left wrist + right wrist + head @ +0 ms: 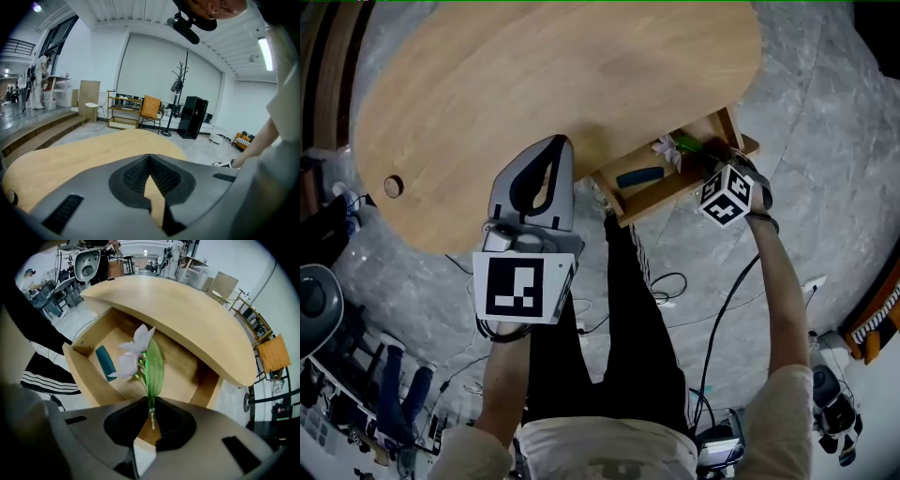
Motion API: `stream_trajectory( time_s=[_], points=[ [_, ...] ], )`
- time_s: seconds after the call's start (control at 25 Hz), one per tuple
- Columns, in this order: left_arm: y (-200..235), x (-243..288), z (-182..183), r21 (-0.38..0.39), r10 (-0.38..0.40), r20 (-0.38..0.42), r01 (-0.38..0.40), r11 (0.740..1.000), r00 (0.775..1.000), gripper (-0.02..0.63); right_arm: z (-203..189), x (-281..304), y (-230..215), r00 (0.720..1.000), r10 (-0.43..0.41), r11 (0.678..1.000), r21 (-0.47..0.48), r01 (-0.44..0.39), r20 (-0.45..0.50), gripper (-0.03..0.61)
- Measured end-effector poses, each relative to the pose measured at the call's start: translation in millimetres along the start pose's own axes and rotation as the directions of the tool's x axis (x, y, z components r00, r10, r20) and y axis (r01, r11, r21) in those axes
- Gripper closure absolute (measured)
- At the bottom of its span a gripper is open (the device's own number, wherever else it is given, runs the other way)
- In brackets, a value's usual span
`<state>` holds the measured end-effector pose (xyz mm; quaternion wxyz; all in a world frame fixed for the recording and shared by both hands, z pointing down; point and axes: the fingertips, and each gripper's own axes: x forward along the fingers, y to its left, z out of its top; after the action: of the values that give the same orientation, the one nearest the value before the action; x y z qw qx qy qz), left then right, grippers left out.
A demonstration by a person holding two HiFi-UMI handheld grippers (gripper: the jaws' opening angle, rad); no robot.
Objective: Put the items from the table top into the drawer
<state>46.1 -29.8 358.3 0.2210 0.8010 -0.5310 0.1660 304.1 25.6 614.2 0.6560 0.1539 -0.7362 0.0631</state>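
Item count: one tabletop [534, 84]; one drawer [670, 194]; two grippers, namely one left gripper [150, 164] and one right gripper [150, 414]. One artificial flower [145, 357] is clamped between the right jaws. One teal object [106, 363] lies beyond them.

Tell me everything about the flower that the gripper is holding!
The flower looks fake: pale lilac-white petals, one long green leaf and a thin stem. The right gripper pinches the stem's end between its jaws, so the blossom points away from it, toward the open wooden drawer. Only the jaws seem to touch it.
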Motion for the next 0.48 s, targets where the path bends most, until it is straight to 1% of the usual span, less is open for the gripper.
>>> stream_trajectory(
  time_s=[0.08, 0.16, 0.24, 0.36, 0.4, 0.44, 0.48],
  points=[
    [-5, 4, -1, 0.013, -0.009, -0.009, 0.009, 1.000, 1.000, 0.607, -6, 8, -6, 1.000, -0.018, 1.000, -0.002, 0.018, -0.019, 0.531],
    [-7, 6, -2, 0.019, -0.013, -0.015, 0.013, 1.000, 1.000, 0.607, -11, 13, -13, 0.999, -0.030, 0.999, 0.024, 0.031, -0.034, 0.531],
    [-5, 8, -2, 0.016, -0.011, -0.016, 0.011, 1.000, 1.000, 0.607, -15, 16, -18, 0.999, -0.023, 0.995, 0.100, 0.027, -0.038, 0.531],
    [-2, 9, -6, 0.028, -0.010, -0.029, 0.011, 1.000, 1.000, 0.607, -16, 17, -24, 0.999, -0.029, 0.977, 0.211, 0.033, -0.022, 0.524],
    [-1, 9, -7, 0.034, -0.010, -0.032, 0.011, 0.999, 0.999, 0.607, -15, 17, -25, 0.999, -0.035, 0.972, 0.232, 0.038, -0.018, 0.484],
    [-1, 8, -7, 0.036, -0.010, -0.032, 0.011, 0.999, 0.999, 0.607, -15, 17, -25, 0.999, -0.035, 0.968, 0.247, 0.037, -0.015, 0.418],
    [-1, 8, -6, 0.036, -0.010, -0.032, 0.011, 0.999, 0.999, 0.607, -15, 16, -24, 0.999, -0.030, 0.966, 0.256, 0.033, -0.014, 0.396]
  ],
)
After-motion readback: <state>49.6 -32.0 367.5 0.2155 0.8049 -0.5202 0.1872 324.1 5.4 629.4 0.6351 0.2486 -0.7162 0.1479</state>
